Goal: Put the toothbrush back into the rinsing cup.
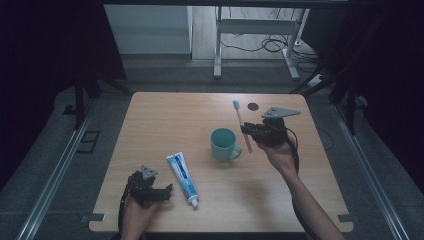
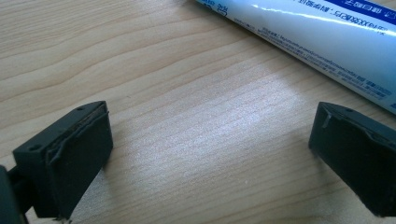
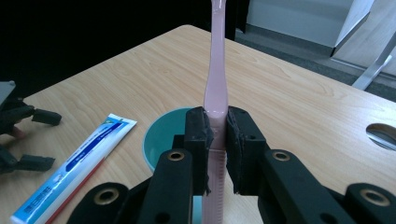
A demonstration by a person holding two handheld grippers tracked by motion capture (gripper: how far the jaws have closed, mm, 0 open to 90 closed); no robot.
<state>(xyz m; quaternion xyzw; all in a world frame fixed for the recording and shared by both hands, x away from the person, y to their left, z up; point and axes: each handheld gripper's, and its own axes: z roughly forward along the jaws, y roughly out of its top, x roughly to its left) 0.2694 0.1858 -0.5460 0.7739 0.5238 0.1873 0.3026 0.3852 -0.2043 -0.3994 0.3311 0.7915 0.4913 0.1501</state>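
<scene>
My right gripper (image 1: 248,131) is shut on a pink toothbrush (image 1: 242,125), held above the table just right of the teal mug (image 1: 223,144). In the right gripper view the pads clamp the toothbrush handle (image 3: 216,88), which rises upright, with the mug (image 3: 163,133) directly behind and below it. A white and blue toothpaste tube (image 1: 182,178) lies flat at the front centre. My left gripper (image 1: 169,192) rests open on the table beside the tube's cap end. In the left gripper view its jaws stand wide apart over bare wood, and the tube (image 2: 322,35) crosses the upper right.
The wooden table (image 1: 165,120) has a small dark round hole (image 1: 253,106) near its far edge. Beyond the table are the legs of another desk (image 1: 217,50) and cables on the floor.
</scene>
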